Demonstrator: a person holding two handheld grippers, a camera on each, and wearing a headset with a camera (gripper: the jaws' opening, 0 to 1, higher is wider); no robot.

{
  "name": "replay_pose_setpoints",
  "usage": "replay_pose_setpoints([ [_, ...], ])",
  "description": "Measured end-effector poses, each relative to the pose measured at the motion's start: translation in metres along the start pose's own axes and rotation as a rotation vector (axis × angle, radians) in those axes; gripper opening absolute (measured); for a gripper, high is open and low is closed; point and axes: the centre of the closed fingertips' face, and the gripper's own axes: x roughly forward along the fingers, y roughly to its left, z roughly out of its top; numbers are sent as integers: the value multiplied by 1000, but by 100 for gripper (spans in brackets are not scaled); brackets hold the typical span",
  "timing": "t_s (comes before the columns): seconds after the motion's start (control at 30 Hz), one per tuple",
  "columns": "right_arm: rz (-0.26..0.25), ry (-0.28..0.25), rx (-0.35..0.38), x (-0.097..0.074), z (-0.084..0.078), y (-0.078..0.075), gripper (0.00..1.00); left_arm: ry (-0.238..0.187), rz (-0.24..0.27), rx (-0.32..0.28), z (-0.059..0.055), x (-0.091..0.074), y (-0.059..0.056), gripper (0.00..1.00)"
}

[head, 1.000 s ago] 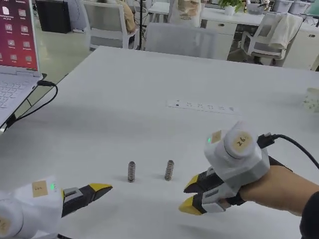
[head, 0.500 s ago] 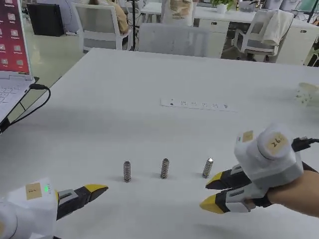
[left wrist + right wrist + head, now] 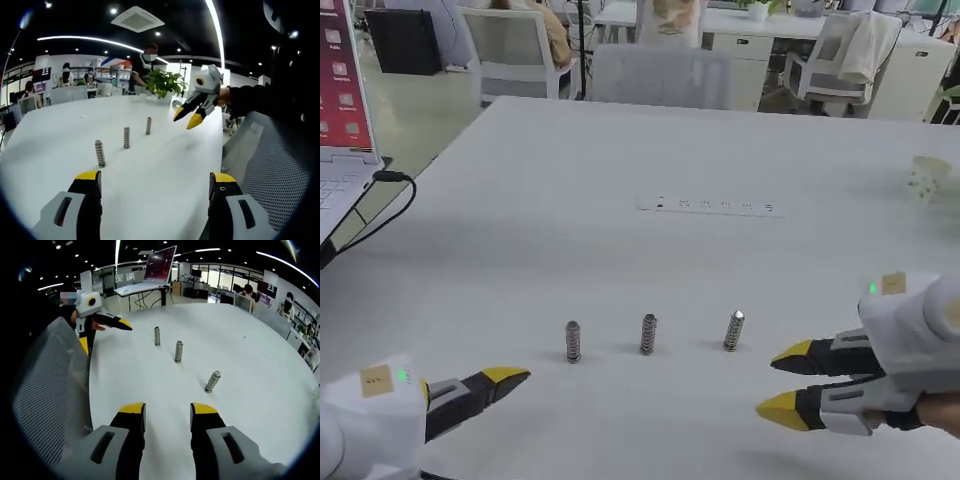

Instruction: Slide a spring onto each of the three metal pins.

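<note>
Big white tabletop (image 3: 620, 170), matte and mostly bare, in an open-plan office w/ more desks, chairs (image 3: 510, 45) and recessed ceiling lights. A flush power strip (image 3: 705, 206) sits mid-table. An open laptop (image 3: 340, 110) is at the far left edge, red screen w/ rows of icons, and a black cable (image 3: 395, 200) runs off it across the surface. A small white cup-like item (image 3: 930, 178) stands near the right edge. In the left gripper view a leafy plant (image 3: 162, 82) shows beyond the table's far end.

The three pins stand in a row near the front edge, roughly upright, each w/ a coil around it: left spring (image 3: 573, 341), middle spring (image 3: 648, 334), right spring (image 3: 735, 330). The right pin's shiny tip pokes out on top.

The left hand-held gripper (image 3: 155, 177) has its jaws wide apart and holds nothing; it is low at front left, well short of the row. The right hand-held gripper (image 3: 782, 382) has its yellow tips parted and is also empty, just right of the right spring, not touching it.

Labels: tan sticker (image 3: 375, 380) on the left unit and another sticker (image 3: 892, 284) on the right unit, both beside a green LED. Writing too small to read; same for the laptop icons and strip markings.
</note>
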Motion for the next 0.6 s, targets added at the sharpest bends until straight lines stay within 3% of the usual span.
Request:
replay_pose_setpoints([
  [0.33,-48,-82,22,-10,-11,-2,55,-6,2,-15,0,0,2,87],
  [0.5,-63,-88,41,-10,-22,0,64,-8,9,-22,0,-1,3,87],
  [0.6,-79,-118,62,-10,-24,0,72,-13,16,-34,-1,-1,4,89],
])
